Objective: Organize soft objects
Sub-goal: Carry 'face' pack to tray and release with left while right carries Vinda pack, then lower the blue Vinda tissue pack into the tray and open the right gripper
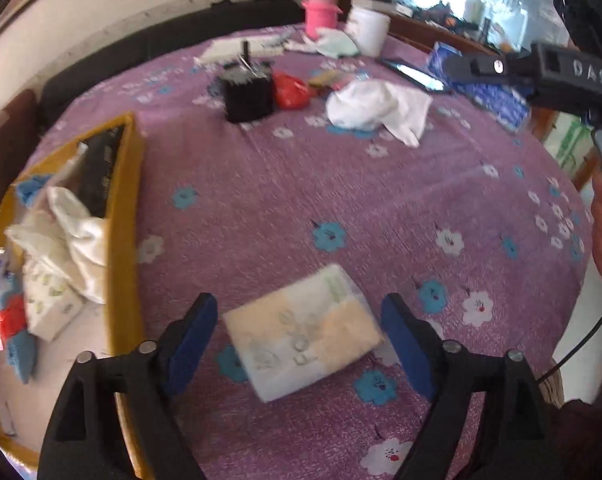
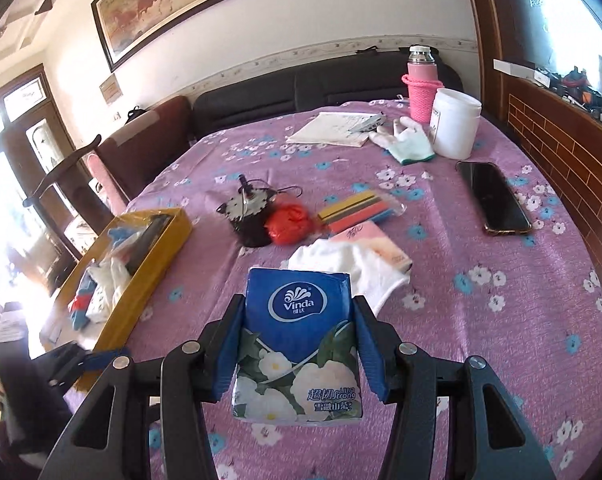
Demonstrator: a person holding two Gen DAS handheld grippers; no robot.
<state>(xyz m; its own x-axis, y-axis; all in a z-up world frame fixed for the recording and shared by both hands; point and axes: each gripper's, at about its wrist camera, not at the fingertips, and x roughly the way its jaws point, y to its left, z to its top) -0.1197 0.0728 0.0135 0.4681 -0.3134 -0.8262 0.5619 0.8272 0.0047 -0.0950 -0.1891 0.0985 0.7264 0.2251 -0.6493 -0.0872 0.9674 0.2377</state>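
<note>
Fingers (image 2: pixel 229 344) clamp blue tissue pack (image 2: pixel 299 344), long axis pointing forward

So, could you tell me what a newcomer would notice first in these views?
The blue tissue pack clamped in the right hand-held gripper fills the foreground. A pale tissue pack lies on the purple flowered tablecloth between the open left hand-held gripper fingers, beside the yellow box.
</note>
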